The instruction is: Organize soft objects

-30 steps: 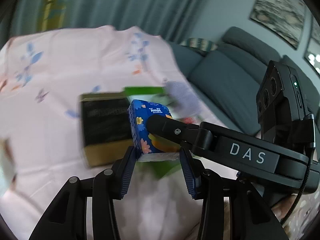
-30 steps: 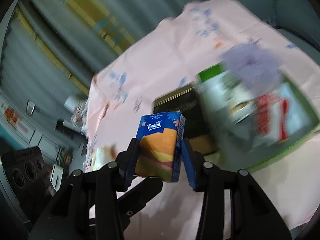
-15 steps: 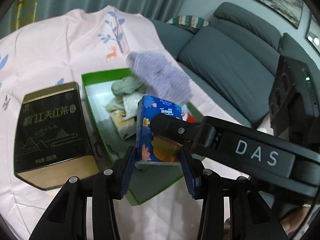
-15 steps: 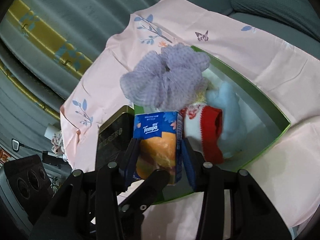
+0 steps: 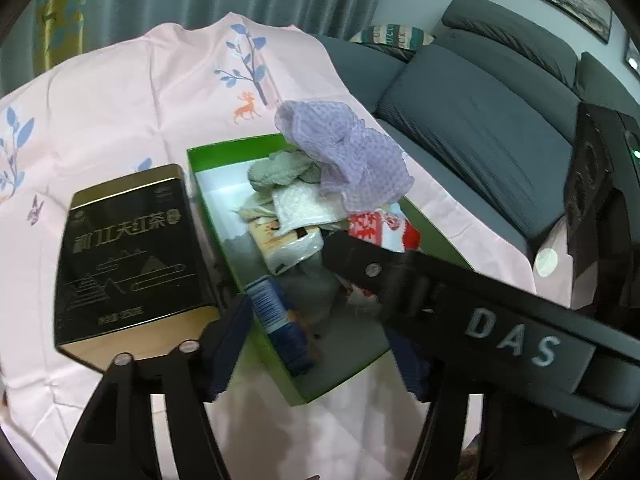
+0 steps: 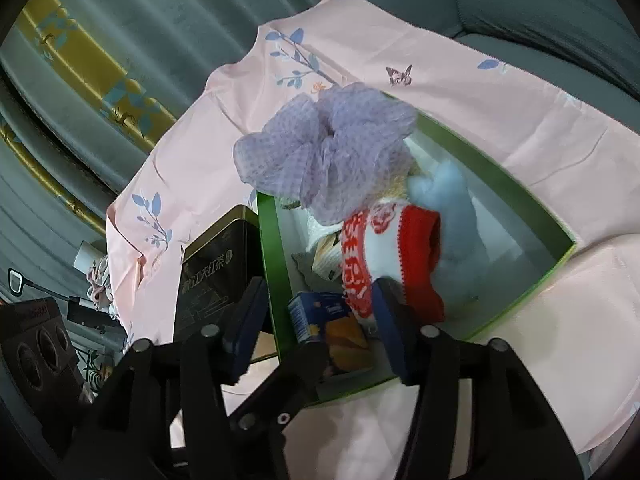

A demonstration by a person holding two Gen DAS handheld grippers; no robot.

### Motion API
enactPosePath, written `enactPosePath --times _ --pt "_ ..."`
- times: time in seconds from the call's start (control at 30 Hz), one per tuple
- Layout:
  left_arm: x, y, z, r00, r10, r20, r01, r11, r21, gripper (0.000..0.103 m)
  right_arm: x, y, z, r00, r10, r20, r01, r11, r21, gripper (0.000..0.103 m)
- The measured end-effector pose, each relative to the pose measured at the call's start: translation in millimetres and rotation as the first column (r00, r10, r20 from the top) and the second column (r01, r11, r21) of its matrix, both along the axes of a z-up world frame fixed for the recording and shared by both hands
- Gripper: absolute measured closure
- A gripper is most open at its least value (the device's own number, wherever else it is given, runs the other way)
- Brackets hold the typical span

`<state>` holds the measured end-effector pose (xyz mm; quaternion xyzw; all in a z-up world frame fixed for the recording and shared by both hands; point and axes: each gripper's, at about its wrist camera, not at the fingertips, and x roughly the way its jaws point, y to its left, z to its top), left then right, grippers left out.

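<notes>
A blue Tempo tissue pack (image 5: 280,320) lies on its side in the near corner of the green box (image 5: 192,156), free of all pads. My left gripper (image 5: 320,354) hovers over that corner, its jaws opening wide apart. In the right wrist view the same pack (image 6: 320,320) sits below my right gripper (image 6: 320,330), whose jaws are also opening and do not touch it. One finger of the right gripper (image 5: 372,268) crosses the left wrist view. A purple mesh scrunchie (image 5: 348,152), a red and white knitted sock (image 6: 384,256) and a pale blue plush (image 6: 452,216) fill the box.
A black and gold tea tin (image 5: 124,252) stands against the box's left wall (image 6: 269,256). Both rest on a pink printed cloth (image 5: 120,100). A grey sofa (image 5: 480,128) runs along the right, and curtains hang behind.
Both grippers held the tissue pack over the box. Now both have opened, and the pack has dropped onto its side in the box's near corner.
</notes>
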<state>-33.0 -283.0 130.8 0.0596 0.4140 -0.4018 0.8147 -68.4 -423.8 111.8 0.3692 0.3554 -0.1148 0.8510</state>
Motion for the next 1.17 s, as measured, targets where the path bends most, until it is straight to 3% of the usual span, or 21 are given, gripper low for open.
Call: enactPosePath --times 0.17,0.4,0.5,0.83,1.17 --pt "-6.3 11.7 13.6 1.000 0.003 0.024 -0.003 1.000 -0.018 0.019 -13.4 1.7 15.2 0.999 -0.021 0.036 0.022 0.999 -0.030 0.036" --pt "-15.8 33.2 41.2 0.998 0.021 0.054 -0.018 0.999 -0.050 0.014 -35.5 11.2 45.1 0.995 -0.053 0.086 0.062 0.992 -0.110 0.021" --pt "-20.5 44.5 51.7 0.997 0.040 0.067 -0.036 0.997 -0.063 0.011 -47.3 14.9 59.8 0.991 -0.077 0.111 0.094 0.983 -0.157 0.009" --pt "-34.4 54.9 63.4 0.993 0.053 0.103 -0.048 0.997 -0.052 0.008 -78.5 24.4 85.1 0.978 -0.174 0.119 0.201 0.938 -0.282 0.004" --pt "-39.4 56.0 64.3 0.994 0.048 0.093 -0.043 0.997 -0.062 0.008 -90.3 22.8 86.9 0.969 -0.225 0.099 0.245 0.920 -0.307 0.003"
